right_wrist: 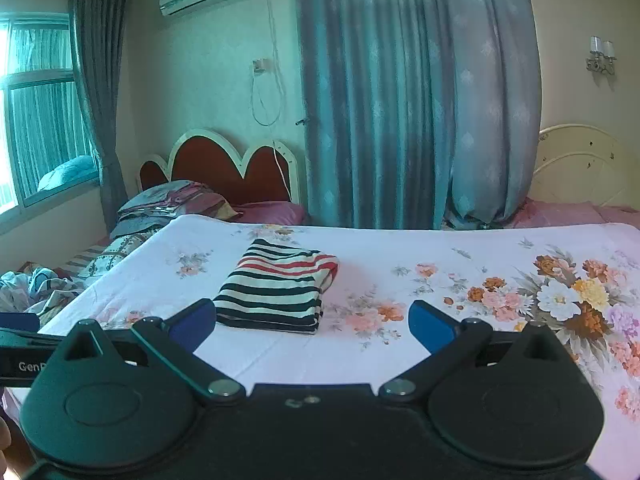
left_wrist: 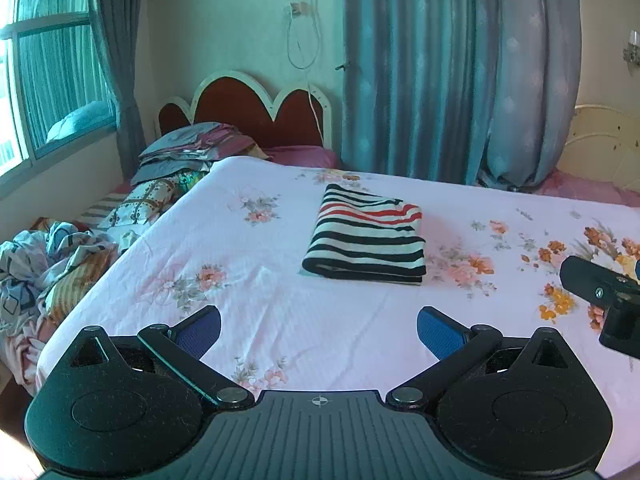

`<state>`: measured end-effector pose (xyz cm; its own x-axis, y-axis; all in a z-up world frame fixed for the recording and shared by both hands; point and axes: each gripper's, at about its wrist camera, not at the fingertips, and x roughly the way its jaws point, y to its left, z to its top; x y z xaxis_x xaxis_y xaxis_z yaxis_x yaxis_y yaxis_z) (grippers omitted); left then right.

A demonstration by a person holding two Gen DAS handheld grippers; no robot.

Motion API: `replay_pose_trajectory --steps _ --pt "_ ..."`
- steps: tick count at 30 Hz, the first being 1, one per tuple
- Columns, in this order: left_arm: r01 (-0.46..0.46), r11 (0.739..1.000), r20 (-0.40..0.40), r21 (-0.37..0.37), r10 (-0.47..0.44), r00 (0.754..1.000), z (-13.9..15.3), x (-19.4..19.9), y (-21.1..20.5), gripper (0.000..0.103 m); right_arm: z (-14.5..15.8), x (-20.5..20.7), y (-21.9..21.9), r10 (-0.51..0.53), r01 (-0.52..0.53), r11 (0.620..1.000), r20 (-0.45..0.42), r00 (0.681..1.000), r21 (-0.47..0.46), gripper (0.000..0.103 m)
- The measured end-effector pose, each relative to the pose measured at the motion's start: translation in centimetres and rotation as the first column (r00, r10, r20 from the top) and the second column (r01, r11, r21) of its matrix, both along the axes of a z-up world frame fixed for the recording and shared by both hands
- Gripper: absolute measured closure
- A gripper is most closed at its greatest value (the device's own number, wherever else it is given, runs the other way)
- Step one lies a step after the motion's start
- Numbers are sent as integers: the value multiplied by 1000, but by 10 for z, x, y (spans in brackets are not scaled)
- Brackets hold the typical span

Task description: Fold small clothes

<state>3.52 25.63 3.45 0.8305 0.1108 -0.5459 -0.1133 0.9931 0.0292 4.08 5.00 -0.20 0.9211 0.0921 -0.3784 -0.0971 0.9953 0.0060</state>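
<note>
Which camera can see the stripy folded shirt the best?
The left wrist view. There the striped shirt lies whole and in the open on the flowery bedsheet, with nothing in front of it. In the right wrist view the shirt looks smaller and flatter, and one blue finger sits against its near corner.

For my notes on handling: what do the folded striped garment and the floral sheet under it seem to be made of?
Striped garment: apparently a soft knit, likely cotton jersey, matte; its folded edges are thick and rounded, not crisp.
Floral bedsheet: seemingly thin woven cotton or a blend, matte, with printed flowers; it shows fine creases and a faint woven texture. The exact fibre cannot be told.
</note>
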Motion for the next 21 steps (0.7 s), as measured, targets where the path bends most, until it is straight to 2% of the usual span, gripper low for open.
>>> replay_pose_trajectory --steps 21 --pt "-24 1000 12 12 24 1000 3 -8 2 0 -2 -5 1 -3 3 1000 -6 1000 11 1"
